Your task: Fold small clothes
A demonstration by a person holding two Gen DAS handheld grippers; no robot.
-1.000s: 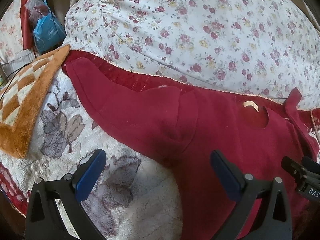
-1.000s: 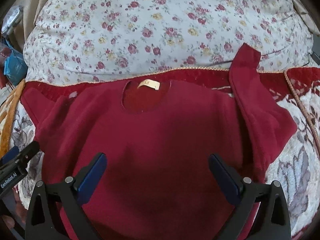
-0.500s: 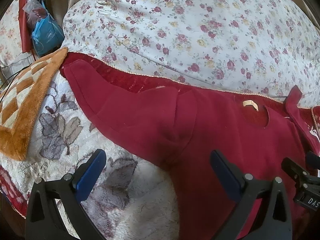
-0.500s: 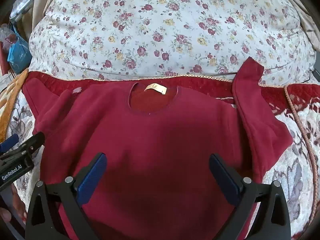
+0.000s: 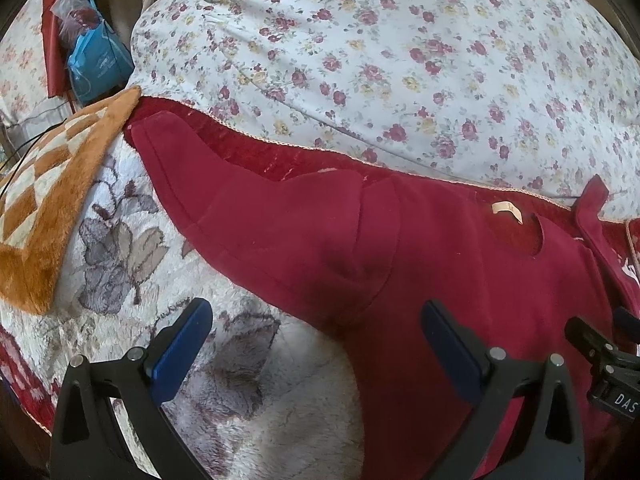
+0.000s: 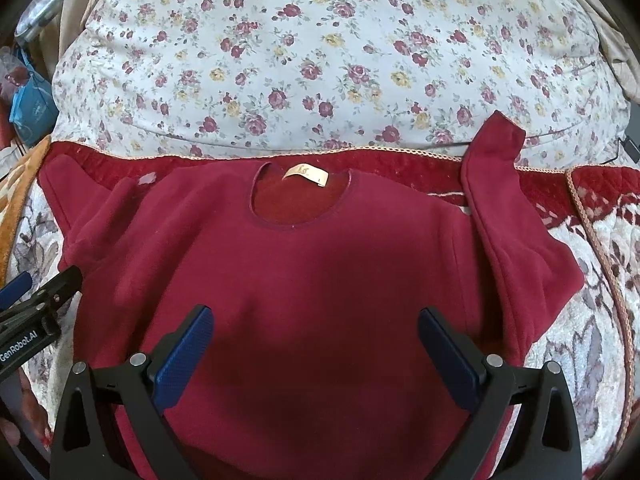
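A dark red fleece sweater [image 6: 320,280] lies flat, front up, on a floral fleece blanket, its neck label [image 6: 306,174] at the far side. Its left sleeve [image 5: 248,208] stretches out toward the far left. The right sleeve [image 6: 504,200] is bent, with the cuff pointing up against the pillow. My left gripper [image 5: 316,320] is open, hovering over the left armpit and the sweater's edge. Above the sweater's chest, my right gripper [image 6: 316,328] is open with nothing between its fingers. Each gripper shows at the edge of the other's view.
A big flowered pillow [image 6: 320,60] lies behind the sweater. An orange checked mat [image 5: 44,200] sits at the left, with a blue bag [image 5: 96,60] beyond it. The floral blanket [image 5: 260,400] shows bare near the left and right [image 6: 592,340] of the sweater.
Both grippers have drawn back a little toward me, so the sweater appears slightly lower and fuller in the right view. The sweater has not moved and both grippers stay open.
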